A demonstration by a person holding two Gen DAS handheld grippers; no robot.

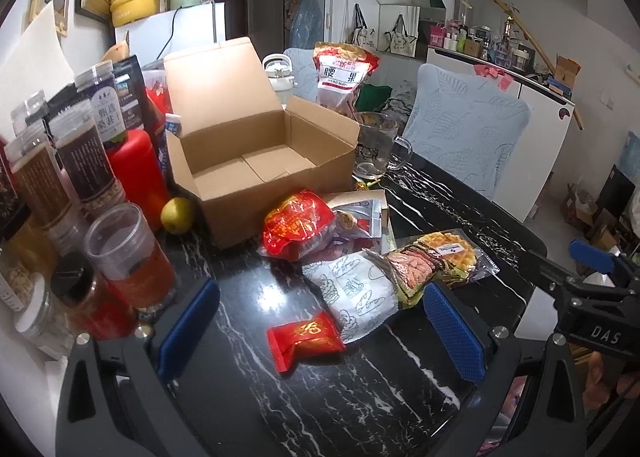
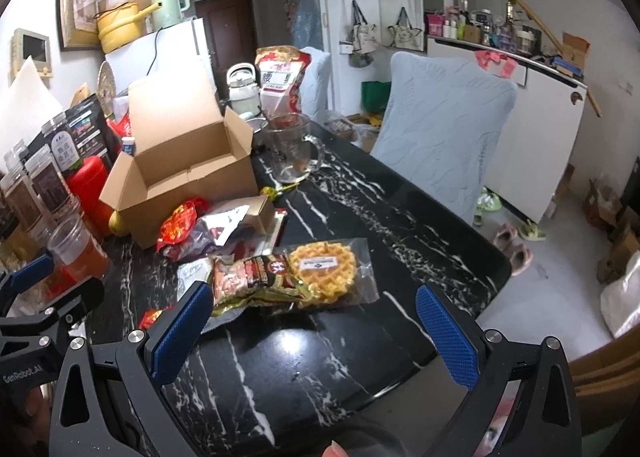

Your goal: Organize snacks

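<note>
An open cardboard box (image 1: 264, 161) (image 2: 188, 177) stands on the black marble table (image 1: 360, 389), with nothing inside. In front of it lie snack packs: a small red packet (image 1: 304, 337), a white printed bag (image 1: 356, 293), a peanut pack (image 1: 416, 267) (image 2: 248, 277), a wrapped waffle (image 1: 452, 253) (image 2: 324, 265) and a large red bag (image 1: 296, 225) (image 2: 180, 225). My left gripper (image 1: 320, 333) is open, its blue pads either side of the small red packet. My right gripper (image 2: 312, 333) is open above the table just short of the waffle and peanut pack.
Jars, bottles and a red container (image 1: 136, 177) crowd the table's left side, with a plastic cup of red drink (image 1: 128, 257) and a yellow fruit (image 1: 176, 215). A glass mug (image 1: 376, 145) and a big cashew bag (image 1: 340, 73) stand behind the box. A blue-covered chair (image 1: 464, 129) is at the right.
</note>
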